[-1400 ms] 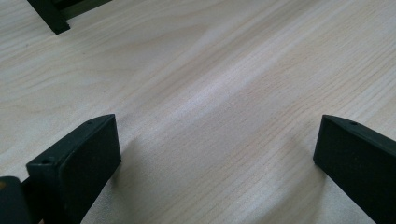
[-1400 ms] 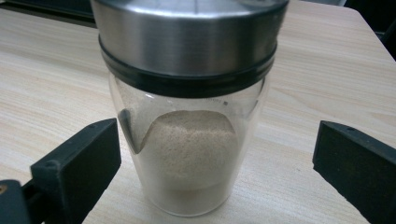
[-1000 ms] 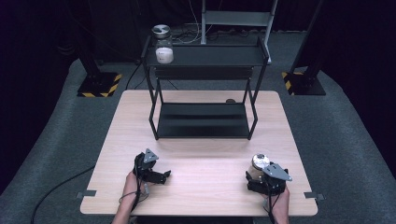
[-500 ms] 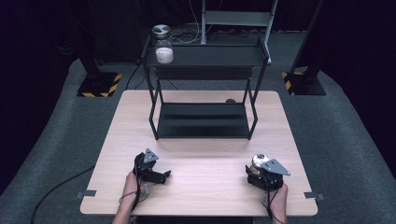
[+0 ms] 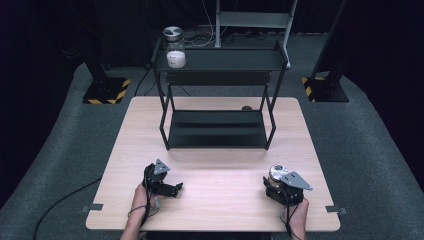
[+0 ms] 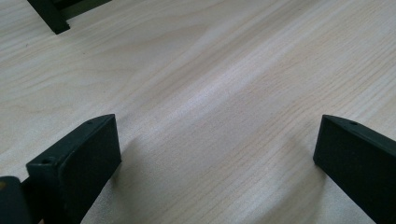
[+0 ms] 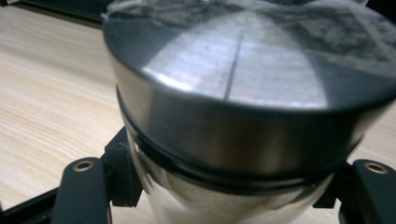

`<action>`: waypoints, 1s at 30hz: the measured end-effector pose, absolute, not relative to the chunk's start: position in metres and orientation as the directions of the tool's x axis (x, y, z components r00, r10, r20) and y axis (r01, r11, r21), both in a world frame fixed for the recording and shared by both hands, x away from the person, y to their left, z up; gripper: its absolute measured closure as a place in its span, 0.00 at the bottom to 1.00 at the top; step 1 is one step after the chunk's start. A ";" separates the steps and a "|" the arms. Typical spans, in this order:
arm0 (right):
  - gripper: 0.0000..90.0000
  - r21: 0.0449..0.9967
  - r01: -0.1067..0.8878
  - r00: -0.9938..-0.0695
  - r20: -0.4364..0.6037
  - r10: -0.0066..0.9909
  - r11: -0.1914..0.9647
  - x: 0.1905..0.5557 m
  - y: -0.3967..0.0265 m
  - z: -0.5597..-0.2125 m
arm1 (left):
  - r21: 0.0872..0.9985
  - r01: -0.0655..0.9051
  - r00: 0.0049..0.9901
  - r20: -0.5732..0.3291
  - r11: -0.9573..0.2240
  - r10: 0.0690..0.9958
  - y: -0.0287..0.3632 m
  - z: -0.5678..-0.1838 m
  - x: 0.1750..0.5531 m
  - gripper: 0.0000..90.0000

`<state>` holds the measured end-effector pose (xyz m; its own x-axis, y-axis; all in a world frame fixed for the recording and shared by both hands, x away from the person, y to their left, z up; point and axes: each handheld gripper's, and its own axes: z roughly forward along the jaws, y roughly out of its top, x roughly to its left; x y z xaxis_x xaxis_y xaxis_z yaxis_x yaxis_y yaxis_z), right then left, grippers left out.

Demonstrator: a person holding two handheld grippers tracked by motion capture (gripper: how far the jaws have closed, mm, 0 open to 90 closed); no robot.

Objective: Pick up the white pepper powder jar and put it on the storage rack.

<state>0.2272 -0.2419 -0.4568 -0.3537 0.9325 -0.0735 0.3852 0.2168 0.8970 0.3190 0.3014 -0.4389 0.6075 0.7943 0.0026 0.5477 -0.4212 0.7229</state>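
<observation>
Wooden tabletop [image 5: 220,190] lay before the black rack [image 5: 217,127]; nearer you than the rack and off its right end, your right gripper [image 5: 280,187] had just closed on the upright metal-lidded jar [image 7: 243,93], while your left gripper [image 5: 172,189] sat open, well apart

A clear glass jar with a brushed-metal lid [image 7: 243,93] stands very close to the camera, its round lid crossed by a thin dark scratch. The right gripper [image 7: 229,200] has just been closing its two black jaws, which now clamp the jar's glass body just under the lid, one on each side. Pale granular contents show through the glass. Behind lies the light wooden table [image 7: 51,88].
</observation>
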 end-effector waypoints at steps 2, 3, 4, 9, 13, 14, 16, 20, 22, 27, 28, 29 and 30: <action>0.33 0.901 0.380 -0.357 -0.067 0.932 0.210 0.226 -0.243 -0.454 | 0.723 0.547 0.607 0.003 -0.421 0.795 0.301 -0.439 0.319 0.00; 0.33 0.903 0.377 -0.360 -0.062 0.931 0.206 0.226 -0.244 -0.452 | 0.723 0.547 0.607 0.003 -0.421 0.795 0.301 -0.439 0.319 0.00; 0.33 0.905 0.375 -0.364 -0.057 0.930 0.203 0.226 -0.244 -0.450 | 0.723 0.547 0.607 0.003 -0.421 0.795 0.301 -0.439 0.319 0.00; 0.33 0.910 0.356 -0.380 -0.067 0.923 0.212 0.229 -0.244 -0.437 | 0.723 0.547 0.607 0.003 -0.421 0.794 0.301 -0.439 0.319 0.00; 0.33 0.912 0.347 -0.387 -0.073 0.919 0.219 0.234 -0.242 -0.427 | 0.723 0.548 0.607 0.003 -0.421 0.795 0.301 -0.439 0.319 0.00; 0.33 0.910 0.348 -0.388 -0.077 0.918 0.223 0.235 -0.240 -0.424 | 0.723 0.547 0.607 0.003 -0.421 0.794 0.301 -0.439 0.319 0.00; 0.33 0.911 0.343 -0.393 -0.084 0.916 0.230 0.238 -0.239 -0.421 | 0.723 0.547 0.607 0.003 -0.421 0.794 0.301 -0.439 0.319 0.00; 0.33 0.910 0.341 -0.398 -0.087 0.913 0.235 0.243 -0.237 -0.417 | 0.723 0.547 0.607 0.003 -0.421 0.794 0.301 -0.439 0.319 0.00; 0.33 0.910 0.340 -0.402 -0.089 0.911 0.238 0.246 -0.236 -0.415 | 0.723 0.547 0.607 0.003 -0.421 0.794 0.301 -0.439 0.319 0.00; 0.33 0.910 0.337 -0.414 -0.087 0.906 0.242 0.251 -0.234 -0.411 | 0.723 0.548 0.607 0.003 -0.421 0.795 0.301 -0.439 0.319 0.00; 0.33 0.911 0.336 -0.416 -0.087 0.905 0.241 0.251 -0.234 -0.411 | 0.723 0.547 0.607 0.003 -0.421 0.795 0.301 -0.439 0.319 0.00; 0.33 0.911 0.333 -0.417 -0.089 0.905 0.243 0.252 -0.233 -0.410 | 0.723 0.548 0.607 0.003 -0.421 0.795 0.301 -0.439 0.319 0.00; 0.33 0.911 0.333 -0.418 -0.088 0.904 0.243 0.253 -0.233 -0.409 | 0.723 0.548 0.607 0.003 -0.421 0.795 0.301 -0.439 0.319 0.00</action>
<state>0.2534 -0.2328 -0.4091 -0.4175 0.9043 -0.0884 0.3327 0.2427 0.9113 0.3187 0.3013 -0.4390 0.6067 0.7949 0.0030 0.5476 -0.4206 0.7234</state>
